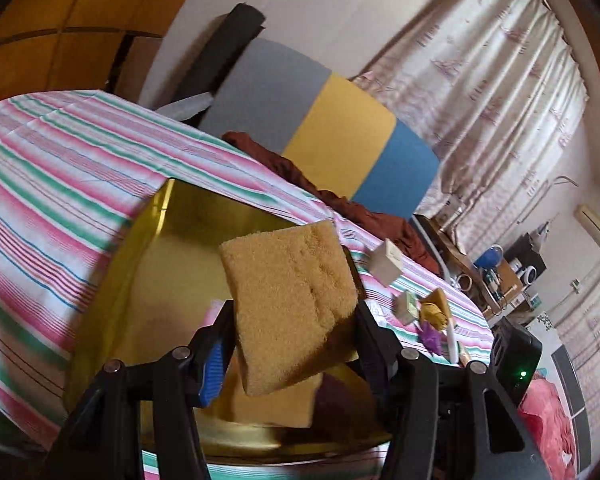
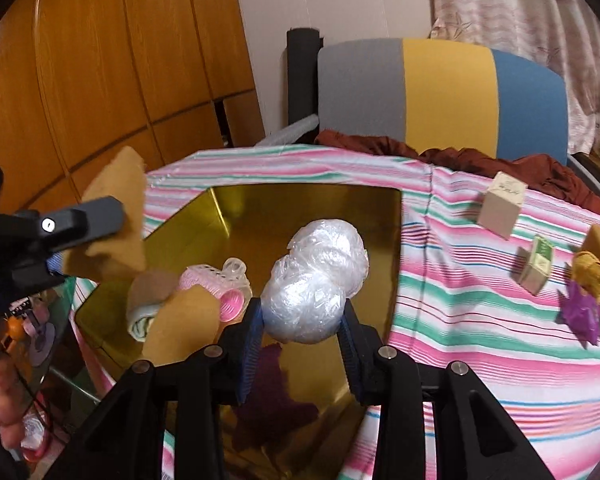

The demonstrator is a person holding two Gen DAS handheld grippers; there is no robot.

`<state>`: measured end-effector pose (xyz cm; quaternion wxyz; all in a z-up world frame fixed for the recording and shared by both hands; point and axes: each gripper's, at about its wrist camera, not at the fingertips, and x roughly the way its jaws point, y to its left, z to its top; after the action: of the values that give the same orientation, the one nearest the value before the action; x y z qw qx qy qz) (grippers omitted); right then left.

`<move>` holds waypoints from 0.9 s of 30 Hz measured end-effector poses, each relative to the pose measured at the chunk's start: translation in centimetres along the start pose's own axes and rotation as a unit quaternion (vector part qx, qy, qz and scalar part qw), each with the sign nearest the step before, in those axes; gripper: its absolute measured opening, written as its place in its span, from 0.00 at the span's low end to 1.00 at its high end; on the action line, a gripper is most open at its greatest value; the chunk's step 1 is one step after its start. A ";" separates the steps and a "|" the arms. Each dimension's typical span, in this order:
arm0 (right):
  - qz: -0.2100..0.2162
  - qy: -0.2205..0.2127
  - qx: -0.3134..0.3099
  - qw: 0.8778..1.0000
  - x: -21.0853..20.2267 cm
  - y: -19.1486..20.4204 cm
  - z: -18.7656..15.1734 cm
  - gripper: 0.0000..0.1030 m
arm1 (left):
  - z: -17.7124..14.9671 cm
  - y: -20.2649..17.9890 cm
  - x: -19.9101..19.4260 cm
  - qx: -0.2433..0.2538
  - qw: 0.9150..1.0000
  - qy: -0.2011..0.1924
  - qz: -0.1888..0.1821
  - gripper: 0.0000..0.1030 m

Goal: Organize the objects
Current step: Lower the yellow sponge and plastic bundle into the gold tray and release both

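- You are mid-delivery: your left gripper (image 1: 296,332) jaws clamp a sponge (image 1: 290,312), your right gripper (image 2: 300,320) jaws pinch a plastic ball (image 2: 312,292).
- Both loads hang over the gold tray (image 2: 300,208); next, lower and release.
- Clear the tray rim; a curler (image 2: 220,284) and cloths crowd its left side, open floor lies ahead of the right jaws.

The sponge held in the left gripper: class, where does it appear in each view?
Left wrist view: sponge at centre, between the left gripper fingers.
Right wrist view: sponge at left edge, above the gold box.
Shared landmark: gold box.
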<state>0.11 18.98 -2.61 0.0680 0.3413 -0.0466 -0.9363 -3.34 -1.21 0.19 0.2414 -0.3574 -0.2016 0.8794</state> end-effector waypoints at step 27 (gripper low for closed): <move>0.017 -0.037 0.081 0.996 -5.9 -1.3 -2.9 0.74 | 4.1 4.2 8.1 0.017 0.987 0.084 0.134 0.73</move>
<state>6.33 21.13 -1.27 0.0546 0.3105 -0.1309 -0.9399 -12.57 -0.71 -3.62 0.1438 -0.4495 -0.1157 0.8740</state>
